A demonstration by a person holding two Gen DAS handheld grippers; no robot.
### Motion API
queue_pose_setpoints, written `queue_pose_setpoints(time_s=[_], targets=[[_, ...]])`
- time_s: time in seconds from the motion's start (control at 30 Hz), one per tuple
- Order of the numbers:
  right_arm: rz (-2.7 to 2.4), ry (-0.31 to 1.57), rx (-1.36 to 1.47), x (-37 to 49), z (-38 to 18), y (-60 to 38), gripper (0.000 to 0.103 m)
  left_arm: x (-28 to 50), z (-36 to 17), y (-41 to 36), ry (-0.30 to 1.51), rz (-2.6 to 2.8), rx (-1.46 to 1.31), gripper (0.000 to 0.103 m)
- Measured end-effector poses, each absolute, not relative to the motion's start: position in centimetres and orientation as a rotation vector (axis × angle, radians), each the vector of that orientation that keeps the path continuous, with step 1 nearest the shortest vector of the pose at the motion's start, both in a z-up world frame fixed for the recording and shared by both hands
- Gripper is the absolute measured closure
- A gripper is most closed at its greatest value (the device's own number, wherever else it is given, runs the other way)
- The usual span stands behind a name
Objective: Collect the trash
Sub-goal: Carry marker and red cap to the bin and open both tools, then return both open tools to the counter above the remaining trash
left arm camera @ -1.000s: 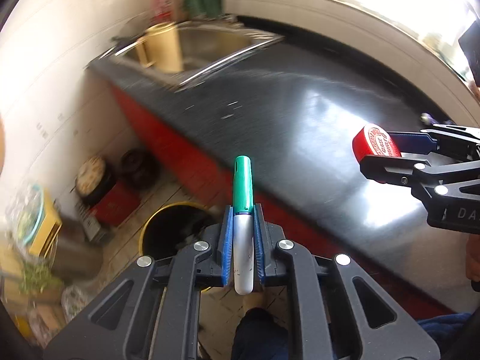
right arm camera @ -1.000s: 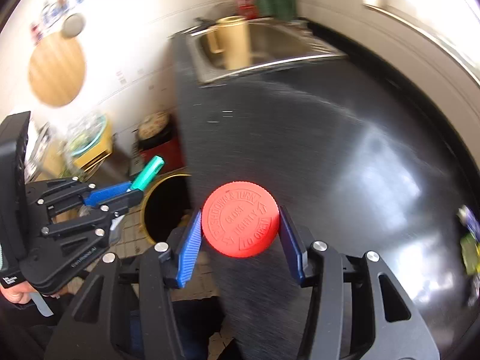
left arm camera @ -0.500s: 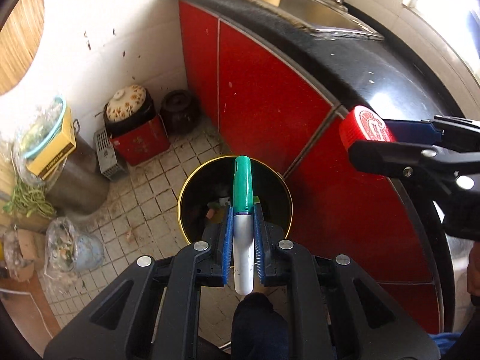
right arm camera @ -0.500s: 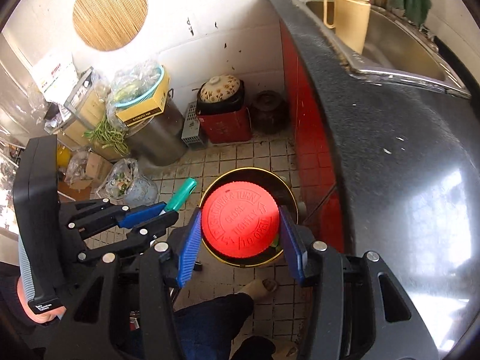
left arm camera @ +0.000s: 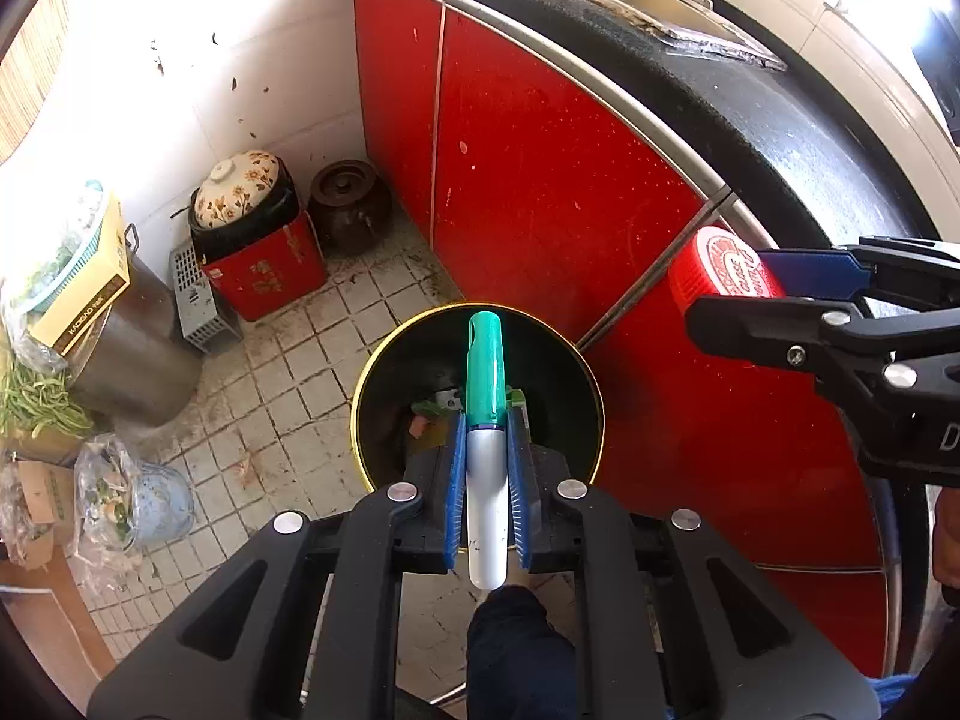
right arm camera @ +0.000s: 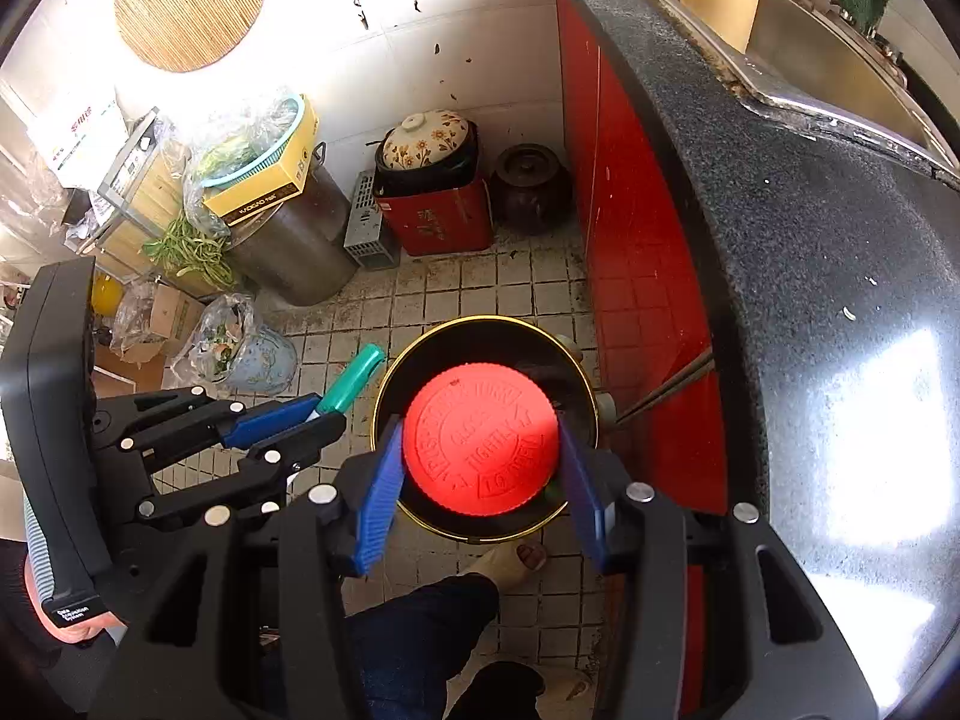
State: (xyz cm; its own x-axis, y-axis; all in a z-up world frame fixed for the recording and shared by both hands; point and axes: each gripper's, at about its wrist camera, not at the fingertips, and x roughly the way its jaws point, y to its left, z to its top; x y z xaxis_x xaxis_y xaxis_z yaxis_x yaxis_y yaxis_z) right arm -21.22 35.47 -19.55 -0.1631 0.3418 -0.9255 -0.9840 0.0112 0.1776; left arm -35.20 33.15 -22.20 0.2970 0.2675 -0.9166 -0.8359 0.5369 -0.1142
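Two red cabinet doors (left arm camera: pixel 540 180), black countertop (right arm camera: pixel 810 228), grimy tiled floor (left arm camera: pixel 312 348), bin (left arm camera: pixel 372 384)

Home kitchen; steel sink (right arm camera: pixel 840 60) in black counter (right arm camera: pixel 810 252), red cabinets (left arm camera: pixel 540 180), clay pots (right arm camera: pixel 528 180) on tiled floor (right arm camera: pixel 480 288)

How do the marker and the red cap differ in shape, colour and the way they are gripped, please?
The marker is long and slim; the red cap is a flat, round disc. The marker is silver with a green lid; the cap is all red with raised lettering. The left gripper clamps the marker along its barrel, tip forward; the right gripper pinches the cap across its rim. Both are held above the bin.
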Motion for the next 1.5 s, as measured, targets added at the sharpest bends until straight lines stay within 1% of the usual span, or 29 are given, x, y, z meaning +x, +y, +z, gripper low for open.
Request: queue_pose_setpoints(time_s=[0.07, 0.1, 0.13, 0.17, 0.2, 0.23, 0.27, 0.3, 0.37, 0.4, 0.47, 0.5, 0.53, 0.57, 0.67, 0.7, 0.8, 0.9, 1.03, 1.13, 1.27, 1.4, 1.5], targets=[[1.447, 1.089, -0.832, -21.4, -19.7, 35.8, 0.054, -35.3, -22.4, 33.5, 1.012, 0.811, -0.675, 0.090], [1.446, 1.088, -0.833, -21.4, -19.8, 35.9, 0.053, -35.2, -22.4, 33.5, 1.008, 0.813, -0.677, 0.088], [1.444, 1.093, -0.835, -21.4, -19.9, 35.9, 0.050, -35.2, -22.6, 33.6, 1.011, 0.812, -0.679, 0.088], [1.436, 1.094, -0.836, -21.4, -20.0, 35.9, 0.038, -35.1, -22.6, 33.8, 1.017, 0.807, -0.679, 0.085], [1.431, 1.090, -0.833, -21.3, -19.8, 35.9, 0.033, -35.1, -22.7, 33.8, 1.023, 0.806, -0.674, 0.076], [1.433, 1.092, -0.827, -21.2, -19.8, 35.8, 0.033, -35.0, -22.7, 33.8, 1.026, 0.810, -0.668, 0.067], [1.431, 1.096, -0.826, -21.1, -19.8, 35.8, 0.033, -35.1, -22.6, 33.8, 1.024, 0.810, -0.664, 0.052], [1.426, 1.098, -0.827, -21.0, -19.7, 35.6, 0.033, -35.2, -22.5, 33.7, 1.014, 0.809, -0.661, 0.044], [1.426, 1.094, -0.816, -20.6, -19.2, 35.2, 0.031, -35.4, -22.2, 33.6, 1.011, 0.803, -0.660, 0.039], [1.425, 1.089, -0.806, -20.3, -18.7, 34.7, 0.027, -35.5, -22.0, 33.5, 1.015, 0.800, -0.659, 0.031], [1.420, 1.080, -0.787, -19.8, -17.8, 34.0, 0.026, -35.5, -21.4, 33.2, 1.011, 0.801, -0.655, 0.020], [1.415, 1.078, -0.767, -19.4, -17.0, 33.4, 0.025, -35.4, -20.7, 32.9, 1.005, 0.798, -0.643, 0.016], [1.409, 1.071, -0.747, -19.0, -16.2, 32.6, 0.022, -35.2, -20.2, 32.6, 1.006, 0.797, -0.629, 0.014], [1.400, 1.059, -0.723, -18.5, -15.3, 31.7, 0.016, -34.8, -19.6, 32.2, 1.013, 0.799, -0.608, 0.009], [1.347, 1.024, -0.636, -16.0, -12.2, 28.2, 0.015, -32.9, -17.3, 30.9, 1.011, 0.763, -0.532, 0.008], [1.311, 1.015, -0.608, -14.8, -11.1, 26.7, 0.013, -31.8, -16.4, 30.2, 1.009, 0.739, -0.510, 0.007], [1.176, 0.977, -0.517, -11.0, -8.1, 21.3, 0.011, -28.3, -14.3, 28.3, 0.994, 0.647, -0.453, 0.007], [1.026, 0.959, -0.450, -7.6, -6.2, 15.8, 0.011, -23.3, -12.3, 25.2, 0.985, 0.483, -0.387, 0.007], [0.798, 0.953, -0.333, -3.1, -4.1, 7.2, 0.011, -15.8, -10.4, 19.2, 0.971, 0.247, -0.253, 0.007], [0.646, 0.957, -0.216, -0.3, -3.0, 0.3, 0.011, -10.9, -9.1, 13.8, 0.960, 0.086, -0.159, 0.007], [0.471, 0.944, -0.119, 1.7, -2.1, -8.1, 0.011, -6.4, -7.5, 7.4, 0.946, -0.075, -0.080, 0.007], [0.369, 0.940, -0.051, 1.9, -2.0, -14.3, 0.011, -3.7, -7.2, 2.9, 0.951, -0.171, -0.038, 0.007], [0.329, 0.940, -0.017, 2.0, -2.3, -17.9, 0.011, -2.7, -7.4, 1.1, 0.964, -0.208, -0.006, 0.007]])
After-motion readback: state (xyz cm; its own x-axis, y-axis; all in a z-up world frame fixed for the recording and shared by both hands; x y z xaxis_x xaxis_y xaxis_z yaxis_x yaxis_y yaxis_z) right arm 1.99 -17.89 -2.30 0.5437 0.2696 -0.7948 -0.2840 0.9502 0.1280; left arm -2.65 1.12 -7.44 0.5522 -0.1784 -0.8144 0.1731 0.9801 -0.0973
